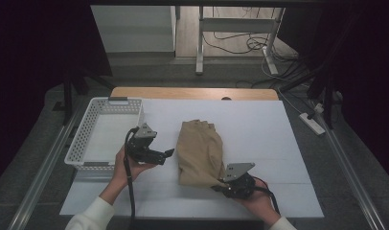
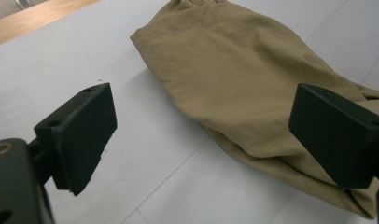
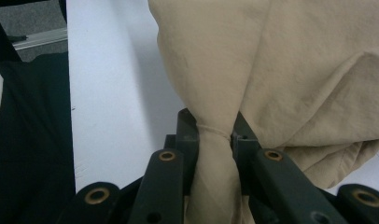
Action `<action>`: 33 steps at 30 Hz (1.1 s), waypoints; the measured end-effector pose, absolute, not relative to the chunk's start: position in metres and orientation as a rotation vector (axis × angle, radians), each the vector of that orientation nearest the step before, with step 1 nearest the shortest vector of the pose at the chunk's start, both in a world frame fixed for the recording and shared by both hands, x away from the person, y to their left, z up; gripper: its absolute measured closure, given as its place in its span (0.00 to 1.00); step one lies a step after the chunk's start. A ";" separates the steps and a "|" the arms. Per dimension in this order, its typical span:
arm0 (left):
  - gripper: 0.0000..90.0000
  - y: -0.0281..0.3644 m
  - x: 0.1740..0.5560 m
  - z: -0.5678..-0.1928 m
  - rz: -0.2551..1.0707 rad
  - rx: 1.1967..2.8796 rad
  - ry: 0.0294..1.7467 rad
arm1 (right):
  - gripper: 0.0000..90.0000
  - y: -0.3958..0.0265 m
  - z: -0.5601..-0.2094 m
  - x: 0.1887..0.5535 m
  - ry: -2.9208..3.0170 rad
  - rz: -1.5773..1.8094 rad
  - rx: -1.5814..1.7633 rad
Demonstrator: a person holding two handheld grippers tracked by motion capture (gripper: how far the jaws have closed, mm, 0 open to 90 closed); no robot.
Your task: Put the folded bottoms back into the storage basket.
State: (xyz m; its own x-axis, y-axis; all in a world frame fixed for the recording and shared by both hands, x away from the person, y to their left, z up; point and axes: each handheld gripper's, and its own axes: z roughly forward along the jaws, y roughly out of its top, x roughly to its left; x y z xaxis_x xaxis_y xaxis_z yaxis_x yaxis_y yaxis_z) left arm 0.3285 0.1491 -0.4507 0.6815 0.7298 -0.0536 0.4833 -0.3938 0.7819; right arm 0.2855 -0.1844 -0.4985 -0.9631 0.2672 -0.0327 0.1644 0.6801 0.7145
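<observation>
A tan folded garment (image 1: 200, 152) lies in the middle of the white table sheet (image 1: 259, 124). My right gripper (image 1: 217, 186) sits at its near right corner, shut on a pinched fold of the tan cloth (image 3: 214, 154) that runs between its two black jaws. My left gripper (image 1: 167, 153) hovers just left of the garment, open, with nothing between its fingers (image 2: 80, 135). In the left gripper view the tan garment (image 2: 243, 74) lies ahead and to the right, partly behind the right-hand finger (image 2: 337, 135).
A white perforated basket (image 1: 89, 136) stands at the left of the table, close behind my left hand. A wooden table edge (image 1: 192, 93) runs along the back. A desk frame and cables stand on the floor beyond.
</observation>
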 end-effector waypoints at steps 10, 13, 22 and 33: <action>0.10 0.146 0.347 -0.456 0.349 2.068 0.958 | 0.86 -0.184 -0.499 0.286 2.757 1.148 0.353; 0.10 0.144 0.353 -0.459 0.335 2.065 0.967 | 0.87 -0.184 -0.499 0.286 2.760 1.148 0.350; 0.10 0.136 0.369 -0.466 0.315 2.080 0.973 | 0.86 -0.182 -0.500 0.286 2.755 1.148 0.339; 0.10 0.132 0.384 -0.470 0.285 2.072 0.986 | 0.86 -0.181 -0.501 0.288 2.755 1.144 0.335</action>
State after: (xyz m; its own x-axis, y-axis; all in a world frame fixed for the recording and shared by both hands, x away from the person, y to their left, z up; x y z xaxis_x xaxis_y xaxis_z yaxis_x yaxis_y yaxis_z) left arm 0.3844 0.1321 -0.4700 0.6698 0.7311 -0.1297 0.5497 -0.3709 0.7485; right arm 0.2883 -0.1814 -0.5010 -0.9655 0.2569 -0.0431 0.1508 0.6861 0.7117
